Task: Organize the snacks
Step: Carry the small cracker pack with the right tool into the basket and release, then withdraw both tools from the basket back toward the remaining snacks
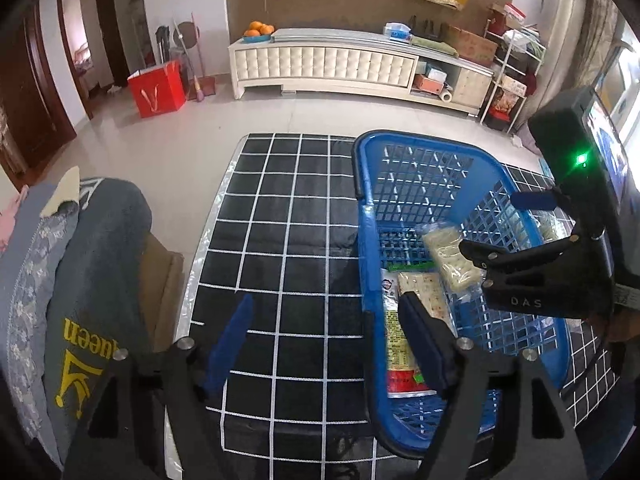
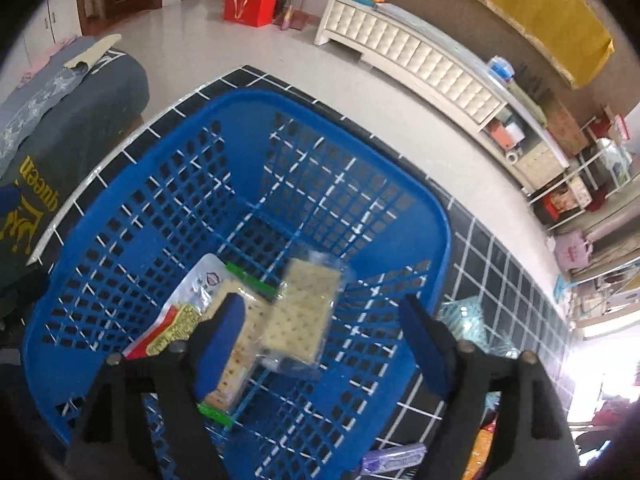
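Right wrist view: right gripper [image 2: 320,344] hangs over the blue basket [image 2: 404,240], fingers [image 2: 218,344] spread wide with nothing between them. Just ahead of the fingers a clear cracker packet [image 2: 302,316] shows blurred, inside the basket; cannot tell whether it rests on the floor of the basket or is in the air. Beside it, to its left, a longer cracker pack with green ends [image 2: 240,344] lies on the basket bottom, partly over a red-and-yellow printed pouch [image 2: 176,320]. Basket stands on the black, white-gridded table [image 2: 500,280]. A clear wrapper [image 2: 468,324] lies on the table just outside the basket's right wall.

Left wrist view: left gripper [image 1: 326,344] fingers apart, empty; left finger over bare table, right finger [image 1: 424,344] over the basket's near-left rim. The right gripper's black body is seen over the basket's far-right side, with the clear packet just beside its tip. Folded grey clothing [image 1: 92,280] lies left of the table.
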Action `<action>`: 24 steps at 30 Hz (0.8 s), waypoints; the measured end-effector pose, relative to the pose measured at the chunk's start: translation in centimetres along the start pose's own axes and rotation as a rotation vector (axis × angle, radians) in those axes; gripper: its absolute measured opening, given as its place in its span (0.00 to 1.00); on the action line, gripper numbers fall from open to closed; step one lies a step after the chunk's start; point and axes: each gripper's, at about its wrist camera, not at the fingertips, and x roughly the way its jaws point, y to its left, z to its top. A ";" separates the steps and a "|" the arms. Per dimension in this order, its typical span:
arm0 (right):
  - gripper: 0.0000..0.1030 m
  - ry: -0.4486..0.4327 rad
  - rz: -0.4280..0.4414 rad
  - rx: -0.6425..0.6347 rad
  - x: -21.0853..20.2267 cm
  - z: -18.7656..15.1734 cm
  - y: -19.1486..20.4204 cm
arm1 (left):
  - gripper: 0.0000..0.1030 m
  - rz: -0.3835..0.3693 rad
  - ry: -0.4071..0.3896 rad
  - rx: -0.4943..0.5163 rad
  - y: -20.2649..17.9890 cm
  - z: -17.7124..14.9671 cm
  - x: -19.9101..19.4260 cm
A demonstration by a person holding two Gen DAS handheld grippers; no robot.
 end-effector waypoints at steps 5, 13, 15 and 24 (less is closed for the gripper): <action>0.86 -0.022 0.043 0.046 -2.0 -0.9 -1.2 | 0.71 -0.004 -0.006 0.025 -1.5 -0.1 -1.1; 0.88 -0.069 0.091 0.133 -6.1 -4.7 -4.8 | 0.83 -0.017 -0.059 0.008 -4.1 0.2 -3.6; 0.88 -0.076 0.100 0.170 -6.9 -6.2 -6.4 | 0.84 -0.028 -0.053 0.018 -5.4 0.3 -3.9; 0.93 -0.096 0.114 0.290 -9.5 -12.0 -12.9 | 0.86 -0.015 -0.112 0.184 -13.8 -0.2 -5.9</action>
